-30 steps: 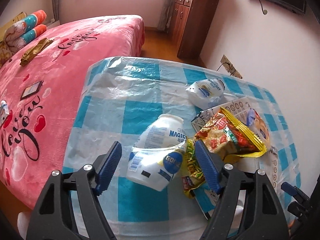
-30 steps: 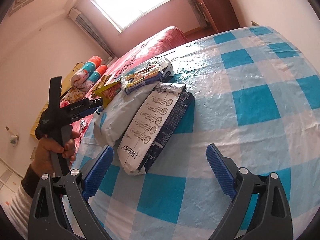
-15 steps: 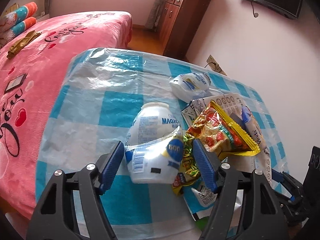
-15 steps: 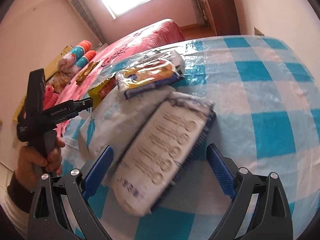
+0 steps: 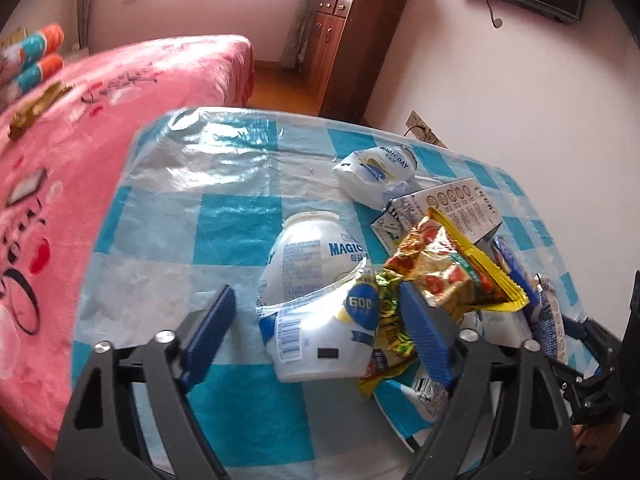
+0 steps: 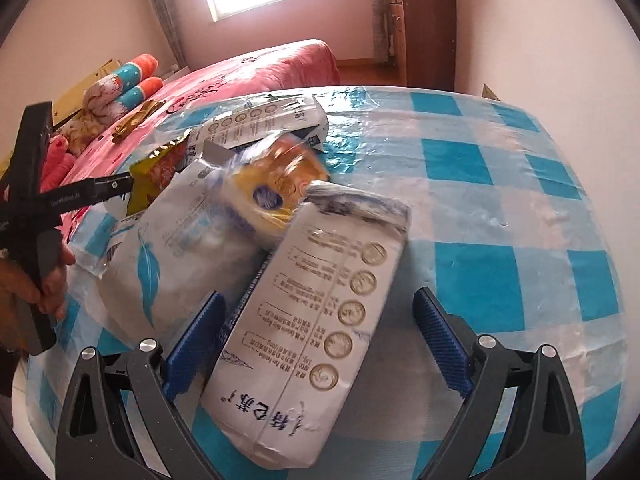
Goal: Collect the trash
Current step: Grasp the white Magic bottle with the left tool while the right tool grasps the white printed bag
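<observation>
Grasping comes next: left hand-held gripper [image 5: 316, 320] gapes around the crushed bottle [image 5: 316, 304], right hand-held gripper [image 6: 320, 344] apparently straddles the carton [image 6: 308, 336], neither gripping.

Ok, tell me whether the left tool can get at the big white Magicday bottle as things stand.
Probably yes. The left tool is open with the white bottle lying between its fingers on the checked tablecloth. The yellow snack wrapper crowds the right finger and may get pinched too.

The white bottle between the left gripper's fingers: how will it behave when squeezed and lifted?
The bottle already looks dented, so it is probably thin, empty and light. It will likely buckle further under the left gripper. Lying on its rounded side, it might roll if nudged.
</observation>
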Motion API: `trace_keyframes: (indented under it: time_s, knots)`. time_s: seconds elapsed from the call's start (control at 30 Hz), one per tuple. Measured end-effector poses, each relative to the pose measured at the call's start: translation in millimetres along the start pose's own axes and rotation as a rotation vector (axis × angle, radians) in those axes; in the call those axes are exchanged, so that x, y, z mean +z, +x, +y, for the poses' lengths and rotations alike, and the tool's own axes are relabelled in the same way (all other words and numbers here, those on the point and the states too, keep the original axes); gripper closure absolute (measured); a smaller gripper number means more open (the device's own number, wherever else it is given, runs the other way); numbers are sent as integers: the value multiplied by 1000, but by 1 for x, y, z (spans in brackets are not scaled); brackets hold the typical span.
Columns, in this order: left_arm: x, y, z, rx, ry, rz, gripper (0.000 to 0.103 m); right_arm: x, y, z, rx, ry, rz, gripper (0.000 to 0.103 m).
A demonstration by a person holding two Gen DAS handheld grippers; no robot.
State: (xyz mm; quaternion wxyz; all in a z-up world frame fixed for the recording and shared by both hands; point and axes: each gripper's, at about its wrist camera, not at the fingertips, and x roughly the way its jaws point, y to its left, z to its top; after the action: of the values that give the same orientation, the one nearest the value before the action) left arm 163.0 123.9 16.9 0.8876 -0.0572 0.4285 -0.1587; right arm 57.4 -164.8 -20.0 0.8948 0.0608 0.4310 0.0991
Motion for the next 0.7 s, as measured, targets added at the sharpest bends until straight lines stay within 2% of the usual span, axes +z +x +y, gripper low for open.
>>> trace_keyframes:
  time_s: [0.17, 0.23, 0.33, 0.4, 0.57, 0.7]
  knots:
    - [-1, 2, -7, 16, -21, -2, 20, 2, 0, -4, 9, 7, -6, 10]
    - [-3, 1, -9, 4, -32, -4, 34, 0, 0, -5, 2, 4, -12, 10]
    - [-6, 0, -12, -17, -77, 1, 45, -4, -3, -4, -11, 6, -19, 17]
    - [-8, -1, -15, 1, -88, 3, 46, -5, -5, -6, -15, 9, -21, 27]
    - [-13, -6, -22, 24, -96, -1, 46, -10, -15, -12, 0, 28, -32, 39]
    - [-21, -13, -25, 37, -83, -6, 47, -16, -22, -13, 2, 30, -36, 41]
